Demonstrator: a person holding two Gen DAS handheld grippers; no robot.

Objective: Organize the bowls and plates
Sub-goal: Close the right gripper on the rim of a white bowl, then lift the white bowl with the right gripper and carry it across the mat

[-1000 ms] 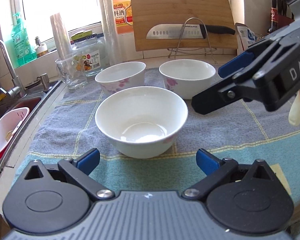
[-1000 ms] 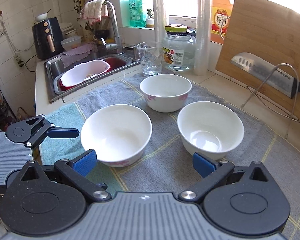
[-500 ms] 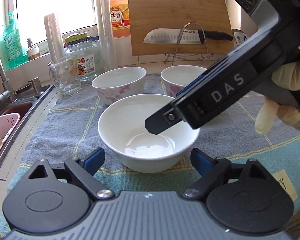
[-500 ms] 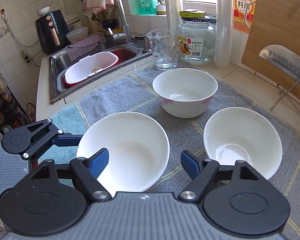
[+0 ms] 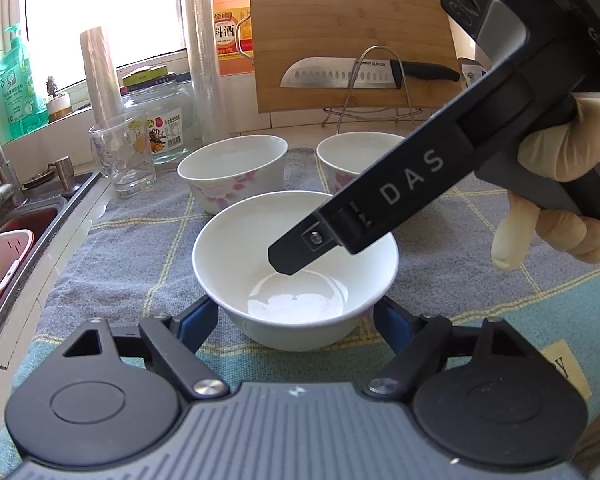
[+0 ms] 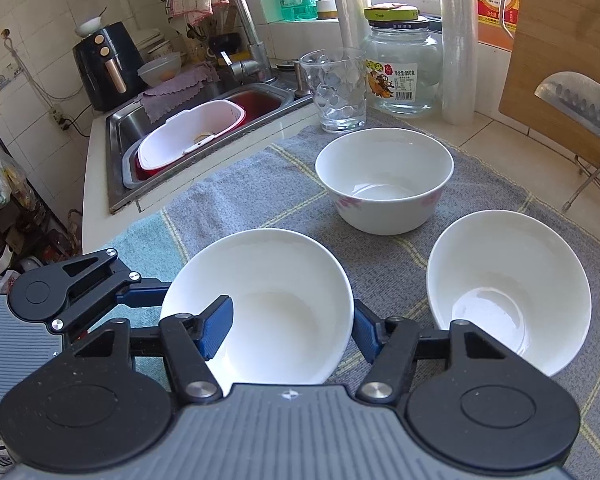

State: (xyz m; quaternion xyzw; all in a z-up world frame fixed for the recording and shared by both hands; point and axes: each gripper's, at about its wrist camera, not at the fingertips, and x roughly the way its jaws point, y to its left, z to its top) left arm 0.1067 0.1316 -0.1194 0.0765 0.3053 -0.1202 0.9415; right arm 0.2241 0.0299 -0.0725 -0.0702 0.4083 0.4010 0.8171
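Three white bowls on a checked towel [image 6: 240,200]. Nearest bowl [image 5: 296,272], lower centre in both views, sits well in from the towel's edges. Left gripper [image 5: 296,320]: jaws just closing, narrowed to the bowl's sides, pads seem to touch. Right gripper [image 6: 292,328]: one pad inside, one outside, pinching the wall. Far bowl [image 6: 384,180] and right bowl [image 6: 508,284] stand apart; bare towel between. Sink [image 6: 120,152] at upper left. One glass [image 6: 334,92], one jar [image 6: 402,68].
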